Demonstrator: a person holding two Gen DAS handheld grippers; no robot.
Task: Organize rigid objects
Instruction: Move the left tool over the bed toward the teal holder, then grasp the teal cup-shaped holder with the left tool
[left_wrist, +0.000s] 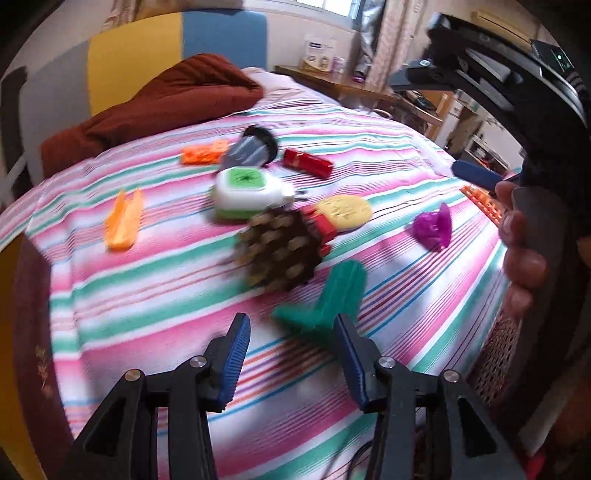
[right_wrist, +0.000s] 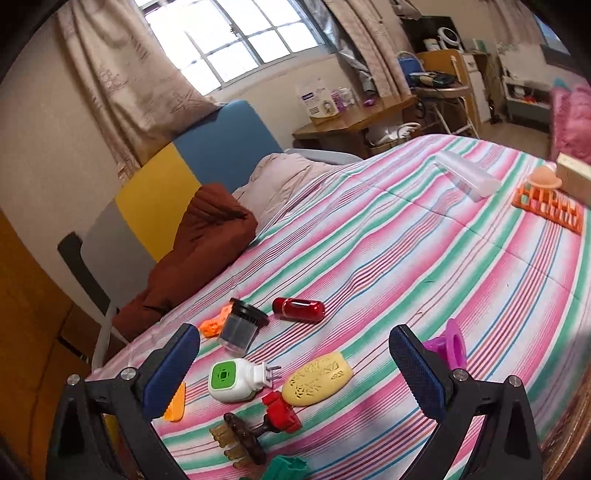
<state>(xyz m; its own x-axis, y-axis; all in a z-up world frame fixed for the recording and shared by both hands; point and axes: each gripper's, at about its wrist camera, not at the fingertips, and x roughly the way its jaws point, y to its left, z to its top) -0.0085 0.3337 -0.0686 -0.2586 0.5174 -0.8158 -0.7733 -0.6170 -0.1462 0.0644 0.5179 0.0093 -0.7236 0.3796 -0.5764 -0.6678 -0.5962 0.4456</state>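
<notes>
Small rigid objects lie scattered on a striped bedspread (left_wrist: 147, 314). My left gripper (left_wrist: 293, 354) is open and empty; a green ribbed piece (left_wrist: 321, 299) lies just past its right fingertip. Beyond it are a brown spiky brush (left_wrist: 277, 251), a green-and-white plug-in device (left_wrist: 243, 192), a yellow oval (left_wrist: 345, 212) and a purple piece (left_wrist: 434, 227). My right gripper (right_wrist: 295, 369) is open above the plug-in device (right_wrist: 232, 380) and the yellow oval (right_wrist: 317, 378), holding nothing. A red capsule (right_wrist: 299, 309) and a black-lidded jar (right_wrist: 240, 325) lie farther back.
An orange clip (left_wrist: 123, 219) lies to the left. An orange rack (right_wrist: 546, 206) with a peach hat-shaped piece (right_wrist: 543, 177) and a clear box (right_wrist: 465, 173) sit at the far right. A brown blanket (right_wrist: 195, 254) is bunched by the headboard. A dark red book (left_wrist: 33, 332) stands at the left edge.
</notes>
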